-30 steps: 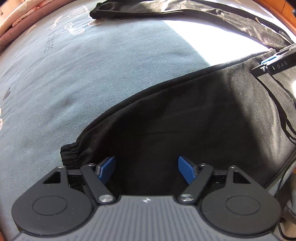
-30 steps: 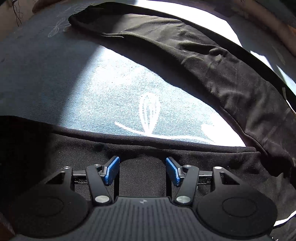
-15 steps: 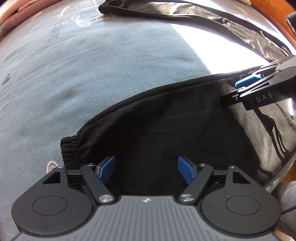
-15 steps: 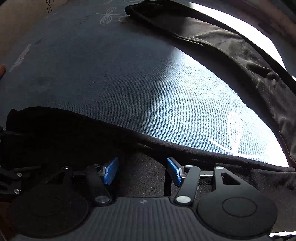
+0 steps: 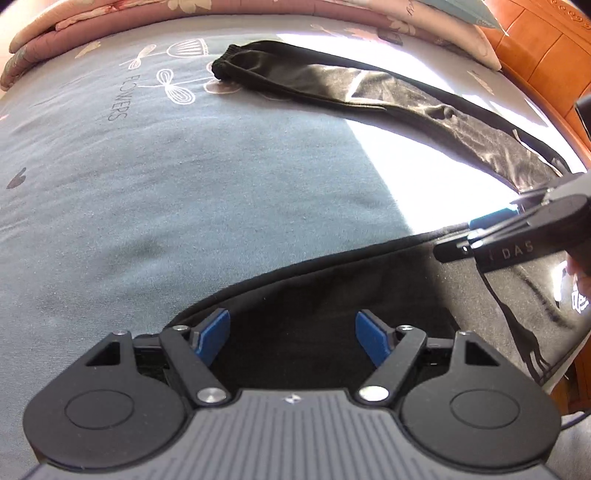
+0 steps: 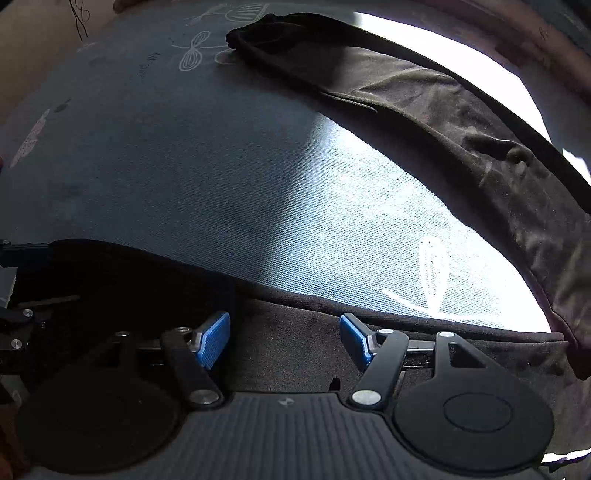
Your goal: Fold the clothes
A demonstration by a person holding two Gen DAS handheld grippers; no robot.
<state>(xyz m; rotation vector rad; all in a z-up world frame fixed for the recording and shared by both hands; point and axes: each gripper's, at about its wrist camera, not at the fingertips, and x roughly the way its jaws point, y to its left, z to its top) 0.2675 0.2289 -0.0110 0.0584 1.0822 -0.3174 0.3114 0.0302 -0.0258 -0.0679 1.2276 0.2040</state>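
Note:
Black trousers lie spread on a grey-blue bedsheet [image 5: 184, 184]. Their far leg [image 5: 369, 92] runs across the back to an elastic cuff [image 5: 225, 66]. The near leg [image 5: 332, 288] lies under both grippers. My left gripper [image 5: 291, 317] hovers open above this leg, its blue pads wide apart with nothing pinched. My right gripper [image 6: 284, 319] points down at the same leg [image 6: 280, 332] near its upper hem, and its jaws are opening with only flat cloth below them. It also shows at the right of the left wrist view as the right gripper [image 5: 480, 236].
A folded pink floral quilt [image 5: 110, 14] lies along the back of the bed. A pillow [image 5: 461, 33] and an orange padded headboard [image 5: 535, 48] stand at the back right. Bright sunlight falls on the sheet [image 6: 369, 221] between the two legs.
My left gripper has lifted and tilted up, so the near leg's cuff has slipped out of sight. My right gripper slid left along the near leg, into the left view, and its jaws widened.

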